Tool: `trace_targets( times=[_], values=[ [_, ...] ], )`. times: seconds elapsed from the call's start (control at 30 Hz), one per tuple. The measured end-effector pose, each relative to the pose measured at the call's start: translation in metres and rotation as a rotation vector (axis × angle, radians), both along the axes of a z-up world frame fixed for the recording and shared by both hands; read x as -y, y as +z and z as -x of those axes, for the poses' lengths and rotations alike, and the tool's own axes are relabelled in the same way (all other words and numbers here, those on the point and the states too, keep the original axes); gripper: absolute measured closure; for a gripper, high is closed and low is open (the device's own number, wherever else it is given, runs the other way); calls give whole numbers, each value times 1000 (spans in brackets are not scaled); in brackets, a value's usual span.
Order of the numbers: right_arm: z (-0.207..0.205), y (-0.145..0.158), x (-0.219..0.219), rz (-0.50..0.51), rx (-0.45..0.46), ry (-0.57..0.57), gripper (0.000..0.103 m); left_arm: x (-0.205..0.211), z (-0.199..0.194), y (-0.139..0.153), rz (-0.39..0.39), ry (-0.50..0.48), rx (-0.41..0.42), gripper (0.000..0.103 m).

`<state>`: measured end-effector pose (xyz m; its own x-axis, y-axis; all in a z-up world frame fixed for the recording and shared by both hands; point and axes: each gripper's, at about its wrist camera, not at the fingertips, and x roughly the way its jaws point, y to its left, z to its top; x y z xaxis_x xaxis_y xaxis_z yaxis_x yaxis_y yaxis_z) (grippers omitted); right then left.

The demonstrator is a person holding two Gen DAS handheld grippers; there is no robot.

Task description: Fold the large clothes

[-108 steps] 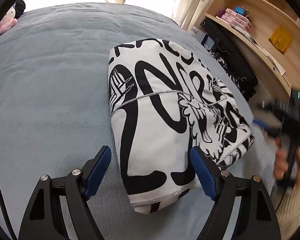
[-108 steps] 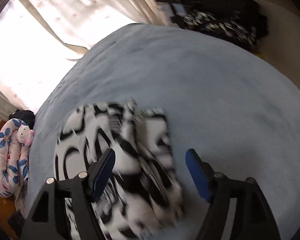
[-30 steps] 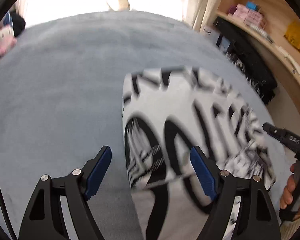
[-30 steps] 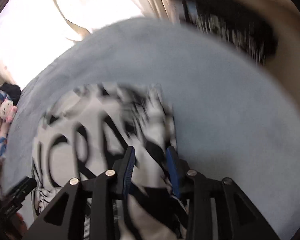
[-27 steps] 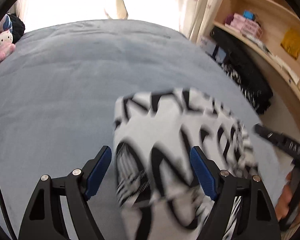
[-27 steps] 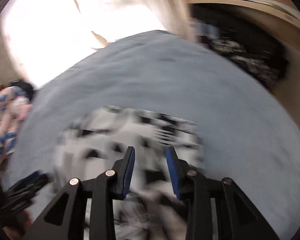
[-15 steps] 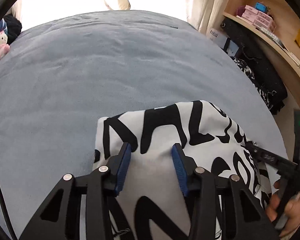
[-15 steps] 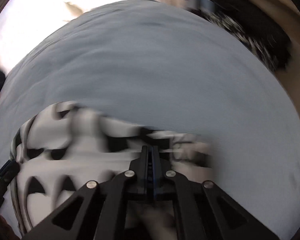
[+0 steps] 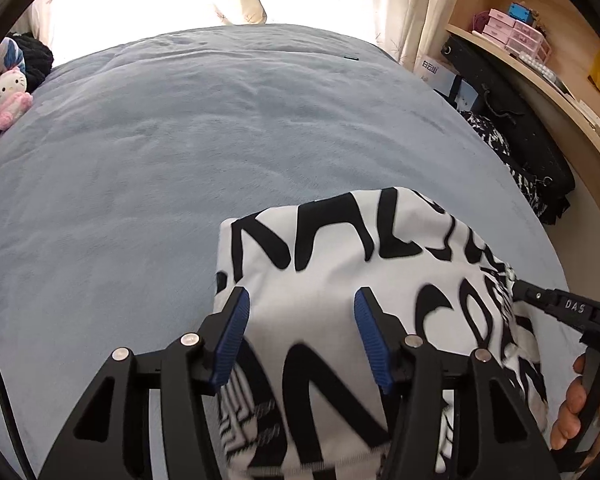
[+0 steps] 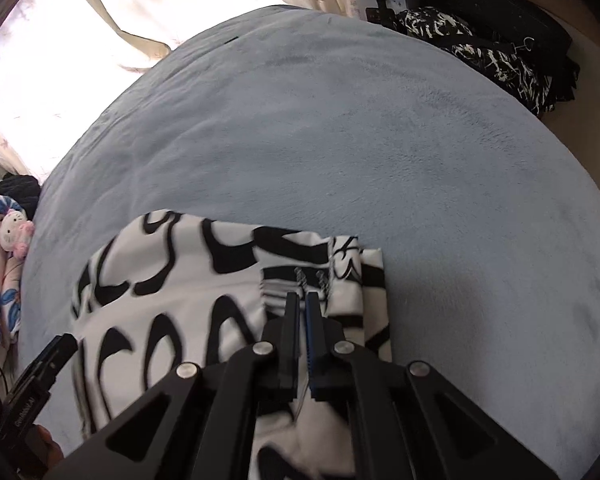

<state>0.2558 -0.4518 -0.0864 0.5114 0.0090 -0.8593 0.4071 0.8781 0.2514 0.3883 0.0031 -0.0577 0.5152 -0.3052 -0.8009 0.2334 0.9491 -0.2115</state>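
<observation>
A: Where is the black-and-white shirt (image 9: 332, 280) seen?

B: It is laid folded on the gray-blue blanket (image 9: 180, 140), at about 5 o'clock in the left wrist view. In the right wrist view it is found at 7 o'clock.

A: How is the left gripper (image 9: 300, 336) held?

B: Its blue pads (image 9: 232, 336) are kept apart, about halfway, with the white cloth seen between them. Whether the cloth is touched by them cannot be told.

A: And the right gripper (image 10: 302, 312)?

B: It is squeezed nearly shut (only a thin gap is seen). Cloth is seen right at its tips at the shirt's striped edge, so the shirt looks pinched there.

A: What else is seen?

B: A pink kitty toy (image 9: 6, 98) is seen at 10 o'clock in the left view, well apart from the shirt. Wooden shelves (image 9: 540, 60) with pink boxes (image 9: 512, 36) are seen at 2 o'clock. A dark pile of clothes (image 10: 496, 60) is seen beside the bed at 1 o'clock in the right view.
</observation>
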Motion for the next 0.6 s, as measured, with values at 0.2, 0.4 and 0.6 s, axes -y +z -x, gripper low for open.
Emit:
trace_targets(
  times=[0.2, 0.4, 0.6],
  values=[
    [24, 47, -23, 39, 25, 30, 83, -14, 36, 34, -27, -5, 35, 42],
    [54, 95, -52, 164, 19, 92, 67, -30, 75, 77, -65, -37, 76, 41],
    [80, 132, -79, 305, 11, 192, 51, -44, 105, 111, -76, -59, 99, 34]
  ],
)
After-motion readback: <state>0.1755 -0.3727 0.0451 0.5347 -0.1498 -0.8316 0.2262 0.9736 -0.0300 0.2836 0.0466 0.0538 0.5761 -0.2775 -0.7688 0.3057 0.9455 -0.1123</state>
